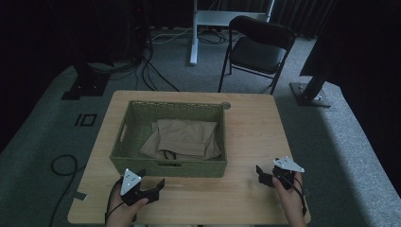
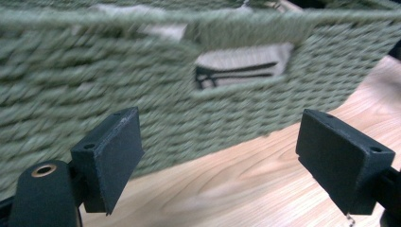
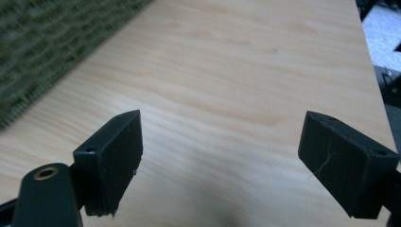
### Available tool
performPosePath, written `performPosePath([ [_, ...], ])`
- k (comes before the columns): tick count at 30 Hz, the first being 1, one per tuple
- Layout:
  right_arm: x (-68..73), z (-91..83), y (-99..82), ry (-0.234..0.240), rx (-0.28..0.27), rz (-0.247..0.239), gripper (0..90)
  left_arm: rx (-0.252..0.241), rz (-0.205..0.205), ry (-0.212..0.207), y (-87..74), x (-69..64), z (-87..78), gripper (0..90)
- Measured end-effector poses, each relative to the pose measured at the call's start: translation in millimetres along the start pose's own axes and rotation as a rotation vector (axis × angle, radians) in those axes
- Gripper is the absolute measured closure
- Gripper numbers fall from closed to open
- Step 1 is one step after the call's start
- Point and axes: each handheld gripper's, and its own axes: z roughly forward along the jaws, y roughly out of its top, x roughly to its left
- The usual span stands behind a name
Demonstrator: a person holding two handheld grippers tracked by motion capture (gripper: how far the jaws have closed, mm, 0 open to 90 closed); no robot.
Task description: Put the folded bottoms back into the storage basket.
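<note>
1. A green woven basket [image 1: 142,163] sits left of centre on a light wooden table [image 1: 250,127], seen from the high view in a dim room.

2. Inside the basket lies a folded tan cloth [image 1: 187,137], spread across the right part of its floor; a dark cord or strap [image 1: 166,153] shows at the cloth's near edge.

3. The left gripper [image 1: 153,187], held in the person's left hand [image 1: 124,210], rests low at the table's near edge, just in front of the basket's near wall – its jaws stand wide apart and hold nothing.

4. In the left gripper view the two black pads [image 2: 118,151] frame the basket's near wall [image 2: 94,94] close up; through the handle slot [image 2: 243,66] the tan cloth and its dark stripes are visible.

5. The right gripper [image 1: 267,175], held in the right hand [image 1: 291,198], hovers over bare wood near the table's right front corner, well apart from the basket – its jaws, too, are spread wide and empty.

6. The right gripper view shows open table surface [image 3: 246,71] between the pads [image 3: 113,151], with the basket's woven side [image 3: 42,52] at the upper left.

7. Beyond the table, a black folding chair [image 1: 257,49] stands on grey carpet, beside a white stand leg [image 1: 194,33] and loose cables [image 1: 151,71].

8. A small round grommet [image 1: 226,105] marks the table's far edge, just beside the basket's far right corner.
</note>
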Motion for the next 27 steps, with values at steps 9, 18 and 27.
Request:
performPosePath([
  [9,-7.8,-0.6,-17.5,-0.083,0.025,0.016,14.0,0.065,-0.032,0.079,-21.9,17.5,-0.3,16.1],
  [18,-19.8,-5.3,-40.7,-0.178,0.090,0.051,13.9,0.075,-0.095,0.183,-37.9,43.0,-17.9,16.1],
  [27,-27.5,-13.1,-48.2,-0.257,0.148,0.142,11.6,0.091,-0.136,0.278,-48.2,71.4,-38.4,16.2],
])
